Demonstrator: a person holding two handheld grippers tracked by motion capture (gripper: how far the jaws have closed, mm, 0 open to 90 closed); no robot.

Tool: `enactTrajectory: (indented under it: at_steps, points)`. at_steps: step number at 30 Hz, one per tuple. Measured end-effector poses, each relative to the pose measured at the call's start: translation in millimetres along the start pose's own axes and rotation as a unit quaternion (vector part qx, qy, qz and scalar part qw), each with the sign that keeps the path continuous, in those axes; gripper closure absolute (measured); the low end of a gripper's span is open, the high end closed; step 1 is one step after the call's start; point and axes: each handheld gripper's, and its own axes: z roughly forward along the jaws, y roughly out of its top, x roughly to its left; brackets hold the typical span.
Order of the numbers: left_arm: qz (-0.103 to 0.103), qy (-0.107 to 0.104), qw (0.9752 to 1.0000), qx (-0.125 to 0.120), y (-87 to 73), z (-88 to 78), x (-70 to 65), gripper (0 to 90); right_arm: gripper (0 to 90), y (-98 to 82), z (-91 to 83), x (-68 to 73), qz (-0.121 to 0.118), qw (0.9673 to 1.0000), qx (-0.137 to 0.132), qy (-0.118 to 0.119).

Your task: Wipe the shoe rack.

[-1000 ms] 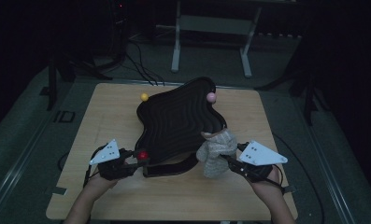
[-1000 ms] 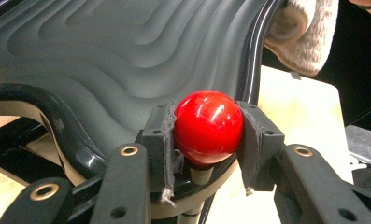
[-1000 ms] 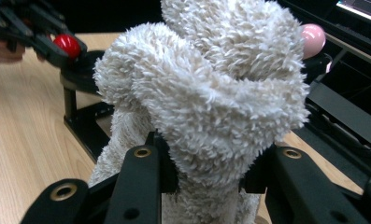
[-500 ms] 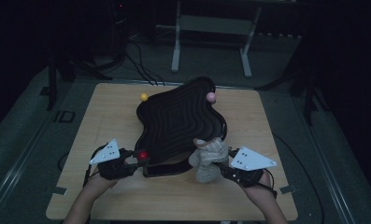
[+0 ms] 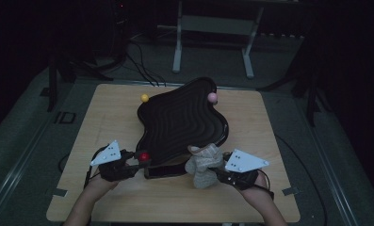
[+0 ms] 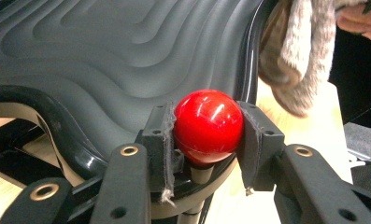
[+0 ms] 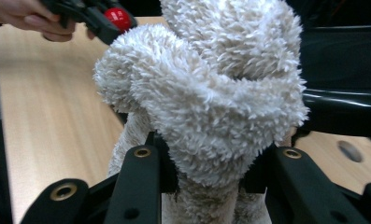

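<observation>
A red ball [image 6: 207, 122] is gripped by the left claw [image 6: 206, 135], a fluffy cloth [image 7: 206, 107] by the right claw [image 7: 206, 182]; a wooden table [image 5: 104, 108] in a dark room is seen from above

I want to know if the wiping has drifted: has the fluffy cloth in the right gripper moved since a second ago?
Yes. The cloth has slid from over the black wavy tray toward the table's near edge, held in the right gripper.

A: Where does the black wavy ribbed tray [image 5: 182, 120] sit?
B: Mid-frame on the pale wooden worktop [image 5: 104, 113].

A: And around it?
B: A small yellow ball [image 5: 145, 98] at its upper left edge, a small pink ball [image 5: 212, 97] upper right, a glossy red ball [image 5: 143, 156] lower left, a fluffy cream cloth [image 5: 202, 165] lower right.
</observation>
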Motion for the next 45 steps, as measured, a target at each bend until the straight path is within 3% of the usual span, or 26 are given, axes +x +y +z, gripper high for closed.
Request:
enactTrajectory:
  at_steps: [3,6,9,12,13,17,20,25,30,34,36,37,42,45]
  points:
    - [0.0,0.001,1.0,0.001,0.2,0.0,-0.5,59.9,66.3,4.2,-1.0,2.5,0.003,0.9999,-0.005,0.014]
    - [0.0,0.002,1.0,0.001,0.3,0.0,-0.6,59.9,66.2,1.8,1.2,8.4,0.019,0.9979,-0.008,0.061]
    - [0.0,0.003,1.0,0.0,0.2,0.0,-0.8,59.9,66.2,-9.0,8.5,15.5,0.023,0.9965,0.015,0.079]
    - [0.001,0.003,1.0,0.001,0.4,0.0,-1.1,59.9,66.2,-18.3,12.4,12.7,0.039,0.996,0.03,0.075]
    - [0.0,0.002,1.0,0.0,0.1,0.0,-0.7,59.9,66.2,-26.8,15.6,3.8,0.064,0.9952,0.046,0.058]
    - [0.002,0.002,1.0,0.001,0.3,0.0,-0.6,59.9,66.3,-36.7,23.1,-11.4,0.089,0.992,0.087,0.022]
    - [0.002,0.001,1.0,0.0,0.2,-0.1,-0.2,59.9,66.3,-37.6,26.5,-14.2,0.102,0.9901,0.094,0.021]
    - [0.002,0.003,1.0,0.0,0.0,-0.2,-0.6,59.9,66.1,-25.0,23.0,-9.8,0.101,0.9916,0.067,0.045]
    - [0.002,0.002,1.0,-0.001,-0.2,-0.3,-0.2,59.9,65.6,-4.9,5.4,-7.9,0.086,0.9948,0.023,0.051]
    - [0.002,0.001,1.0,-0.001,-0.4,-0.6,0.2,59.9,65.7,5.8,-7.2,-3.9,0.079,0.9949,-0.001,0.062]
    - [0.002,0.001,1.0,-0.001,-0.4,-0.6,0.2,59.9,65.7,8.4,-9.7,-3.4,0.08,0.9951,-0.006,0.059]
    - [0.001,0.001,1.0,-0.002,-0.6,-0.6,0.0,59.9,65.6,12.3,-12.1,-5.5,0.079,0.996,-0.01,0.041]
    - [0.001,0.0,1.0,-0.003,-0.9,-0.5,0.2,59.9,65.3,11.3,-11.2,-8.8,0.079,0.996,-0.018,0.038]
    - [0.001,0.0,1.0,-0.001,-0.5,-0.6,0.4,59.9,64.8,13.1,-15.3,-7.6,0.075,0.9955,-0.036,0.045]
